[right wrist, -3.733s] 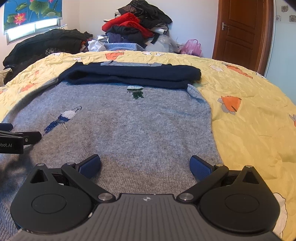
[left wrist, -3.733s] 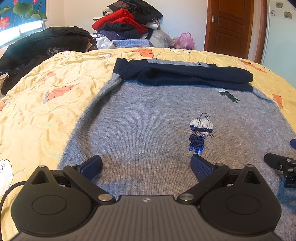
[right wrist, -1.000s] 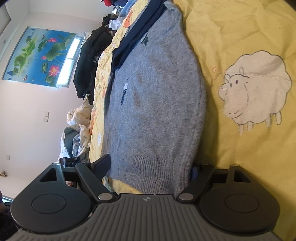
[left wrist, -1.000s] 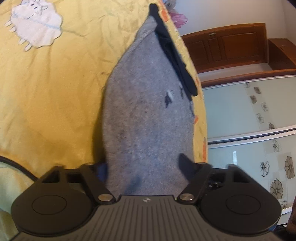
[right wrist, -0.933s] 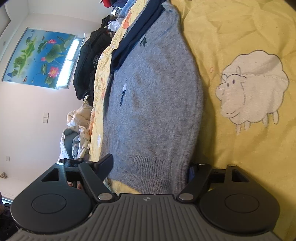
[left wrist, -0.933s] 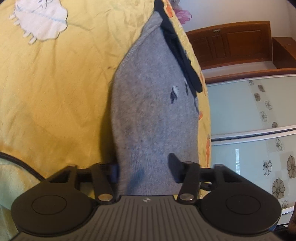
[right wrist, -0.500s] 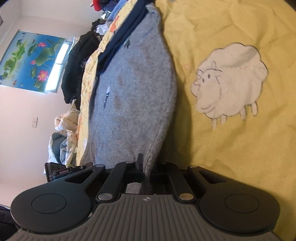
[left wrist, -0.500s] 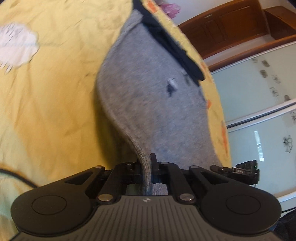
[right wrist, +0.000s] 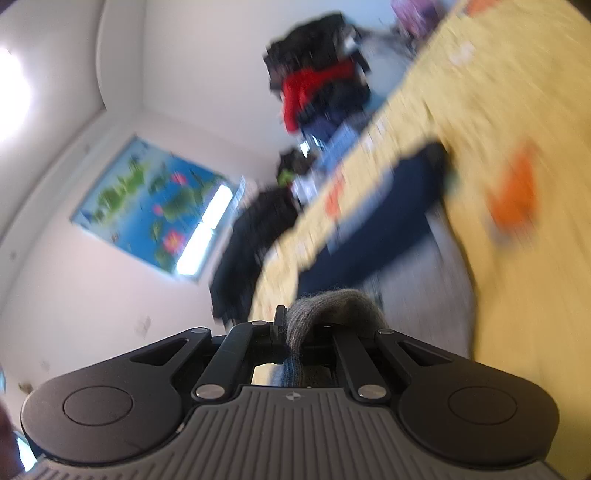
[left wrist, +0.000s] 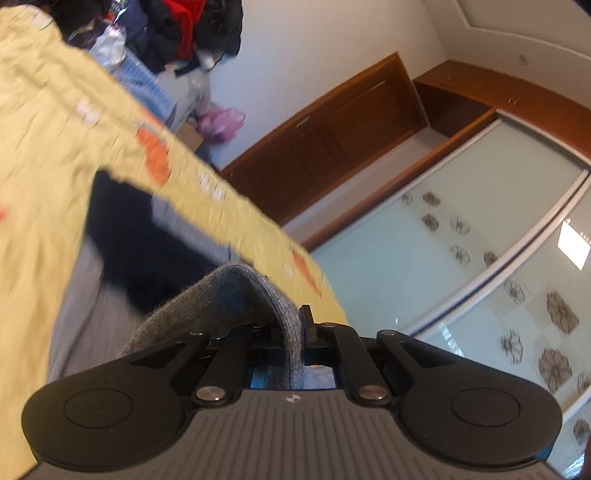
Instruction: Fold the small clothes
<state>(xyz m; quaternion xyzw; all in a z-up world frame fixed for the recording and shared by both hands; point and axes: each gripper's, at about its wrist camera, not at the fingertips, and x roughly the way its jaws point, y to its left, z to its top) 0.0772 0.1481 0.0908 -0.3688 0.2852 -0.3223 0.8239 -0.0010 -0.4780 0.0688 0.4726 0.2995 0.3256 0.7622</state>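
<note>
Pinching grey sweater hem point(left wrist: 280, 314) in left tool point(left wrist: 291, 332), pressed tight; right tool point(right wrist: 295, 332) clamping other hem corner point(right wrist: 332, 306). Lifting hem above yellow bed point(left wrist: 44, 155), navy sleeves point(left wrist: 140, 243) already folded across far end. Remaining, judging: carrying hem over, flattening.

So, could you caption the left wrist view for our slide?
Left gripper pinching the grey sweater hem above the yellow bedsheet.

This is a home bedroom. A bed point(left wrist: 55, 155) under a yellow printed sheet fills the left of the left wrist view, with heaped clothes point(left wrist: 177, 33) at upper left, a wooden door point(left wrist: 332, 144) and a sliding glass-fronted wardrobe point(left wrist: 461, 258); a lotus picture point(right wrist: 147, 206) hangs by the window.
</note>
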